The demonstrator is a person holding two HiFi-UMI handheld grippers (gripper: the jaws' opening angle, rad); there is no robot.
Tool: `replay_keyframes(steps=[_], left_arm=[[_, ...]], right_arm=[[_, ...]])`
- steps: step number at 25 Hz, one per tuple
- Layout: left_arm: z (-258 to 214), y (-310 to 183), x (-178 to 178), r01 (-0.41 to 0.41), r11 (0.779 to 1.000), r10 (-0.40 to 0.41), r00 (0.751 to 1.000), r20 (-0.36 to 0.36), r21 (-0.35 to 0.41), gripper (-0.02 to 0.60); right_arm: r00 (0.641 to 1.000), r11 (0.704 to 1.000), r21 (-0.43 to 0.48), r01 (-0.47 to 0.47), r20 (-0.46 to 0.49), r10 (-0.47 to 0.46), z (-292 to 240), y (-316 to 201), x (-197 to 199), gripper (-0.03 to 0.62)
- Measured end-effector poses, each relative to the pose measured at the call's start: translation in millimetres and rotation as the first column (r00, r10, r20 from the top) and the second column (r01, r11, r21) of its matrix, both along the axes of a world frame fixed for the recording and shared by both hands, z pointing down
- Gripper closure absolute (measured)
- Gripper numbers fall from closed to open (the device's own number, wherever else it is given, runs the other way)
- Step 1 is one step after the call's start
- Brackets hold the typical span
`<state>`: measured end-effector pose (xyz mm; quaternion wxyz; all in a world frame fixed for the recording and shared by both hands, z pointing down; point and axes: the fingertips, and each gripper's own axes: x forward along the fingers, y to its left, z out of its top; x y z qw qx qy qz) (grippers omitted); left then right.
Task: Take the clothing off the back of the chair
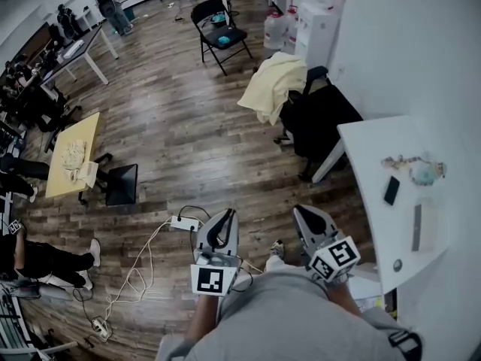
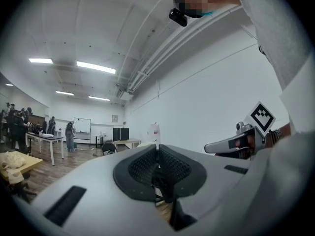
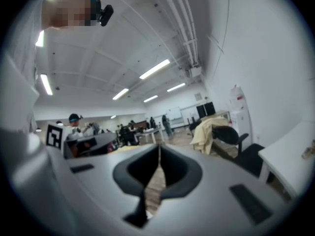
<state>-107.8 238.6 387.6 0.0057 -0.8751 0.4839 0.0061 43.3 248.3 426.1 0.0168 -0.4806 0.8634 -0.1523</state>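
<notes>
A power strip (image 1: 184, 222) lies on the wood floor (image 1: 173, 126), just left of the left claw (image 1: 225, 218). That claw's jaws are pressed together with nothing between them. The right claw (image 1: 303, 215) beside it is likewise closed and empty. Both are well apart from the clothing (image 1: 272, 85), a pale yellow garment draped over the back of a black chair (image 1: 323, 119) farther ahead. The chair stands just beside the white surface (image 1: 376, 156) at right, which carries a dark phone (image 1: 391, 190).
</notes>
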Motion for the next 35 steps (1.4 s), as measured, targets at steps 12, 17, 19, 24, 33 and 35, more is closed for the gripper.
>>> replay_keyframes(steps=[12,17,19,24,33,35], left_arm=[[0.4,-56.2,45.4,0.070,0.997,-0.070,0.997,-0.025,0.013,0.531],[2.0,-63.1,56.3,0.054,0.998,-0.054,0.998,-0.018,0.013,0.531],[1.8,-66.1,58.6,0.052,0.999,-0.051,0.998,-0.020,0.017,0.531],[4.0,-73.8,62.6,0.047,0.999,-0.047,0.999,-0.025,0.003,0.531],[6.5,-118.3,80.9,-0.010,1.000,0.010,0.999,-0.044,0.005,0.531],[5.4,-131.1,82.6,-0.027,1.000,0.027,0.999,-0.041,0.005,0.531]], right_arm=[[0.997,0.997,0.013,0.070,-0.026,-0.070,3.4,-64.8,48.5,0.559],[0.997,0.997,0.025,0.066,-0.028,-0.066,0.3,-71.6,58.0,0.559],[0.998,0.998,0.017,0.063,-0.026,-0.063,2.3,-72.4,60.9,0.559],[0.997,0.998,-0.001,0.061,-0.035,-0.061,7.1,-72.6,65.4,0.559],[0.999,1.000,-0.012,-0.007,-0.048,0.006,10.8,-102.7,85.6,0.559],[0.999,1.000,-0.012,-0.027,-0.044,0.027,8.9,-112.7,87.7,0.559]])
